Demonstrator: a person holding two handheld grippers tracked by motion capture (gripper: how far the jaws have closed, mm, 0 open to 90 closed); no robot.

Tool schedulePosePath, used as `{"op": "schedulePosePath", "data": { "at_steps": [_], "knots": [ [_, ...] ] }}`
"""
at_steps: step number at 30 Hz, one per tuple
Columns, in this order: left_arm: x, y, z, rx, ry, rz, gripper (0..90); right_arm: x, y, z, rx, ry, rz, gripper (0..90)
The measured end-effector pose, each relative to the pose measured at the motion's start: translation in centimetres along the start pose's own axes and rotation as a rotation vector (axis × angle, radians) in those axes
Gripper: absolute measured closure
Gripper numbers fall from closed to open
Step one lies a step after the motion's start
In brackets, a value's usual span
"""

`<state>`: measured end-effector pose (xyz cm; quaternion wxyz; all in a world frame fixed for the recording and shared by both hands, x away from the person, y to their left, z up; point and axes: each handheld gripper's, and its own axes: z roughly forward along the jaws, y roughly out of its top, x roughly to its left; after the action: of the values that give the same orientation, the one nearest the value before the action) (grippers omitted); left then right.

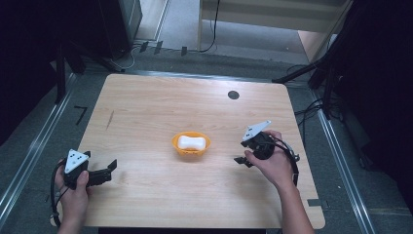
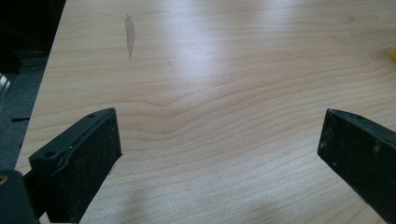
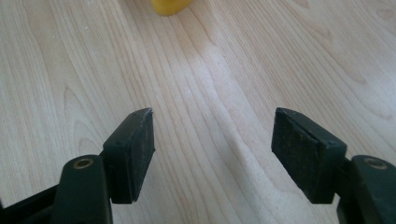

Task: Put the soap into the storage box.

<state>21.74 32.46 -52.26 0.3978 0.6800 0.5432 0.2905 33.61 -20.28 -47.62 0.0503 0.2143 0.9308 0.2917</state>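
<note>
Your right gripper [image 1: 242, 157] hangs with jaws apart and empty, just right of the orange bowl [image 1: 191, 143] holding the white soap [image 1: 191, 142] mid-table. Your left gripper [image 1: 108, 168] waits released, near-left.

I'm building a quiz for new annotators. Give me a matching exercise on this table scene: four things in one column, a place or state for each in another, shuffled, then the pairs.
Things:
1. orange bowl
2. white block
3. left gripper
4. black dot

Places or states:
A. near the table's far edge
B. inside the bowl
C. open over bare wood, near left corner
D. middle of the table

Pairs: 1-D, 2-B, 3-C, 4-A
</note>
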Motion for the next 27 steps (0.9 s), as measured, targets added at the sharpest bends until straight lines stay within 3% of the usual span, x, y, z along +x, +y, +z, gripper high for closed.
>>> {"op": "schedulePosePath", "data": {
  "at_steps": [9, 15, 20, 27],
  "knots": [
    [0.0, 0.0, 0.0, -0.001, 0.005, -0.001, 0.0, -0.1, -2.5, -0.8, -0.046, -0.057, 0.073, 19.7],
    [0.1, 0.0, 0.0, -0.002, 0.006, -0.004, 0.0, 0.0, -4.1, -0.9, -0.058, -0.087, 0.094, 13.4],
    [0.1, 0.0, 0.0, -0.002, 0.006, -0.007, 0.0, 0.1, -5.6, -1.2, -0.085, -0.088, 0.140, 10.6],
    [0.2, 0.0, -0.1, -0.008, -0.002, -0.024, 0.0, 0.4, -6.8, -1.5, -0.103, -0.089, 0.165, 6.6]
  ]
}}
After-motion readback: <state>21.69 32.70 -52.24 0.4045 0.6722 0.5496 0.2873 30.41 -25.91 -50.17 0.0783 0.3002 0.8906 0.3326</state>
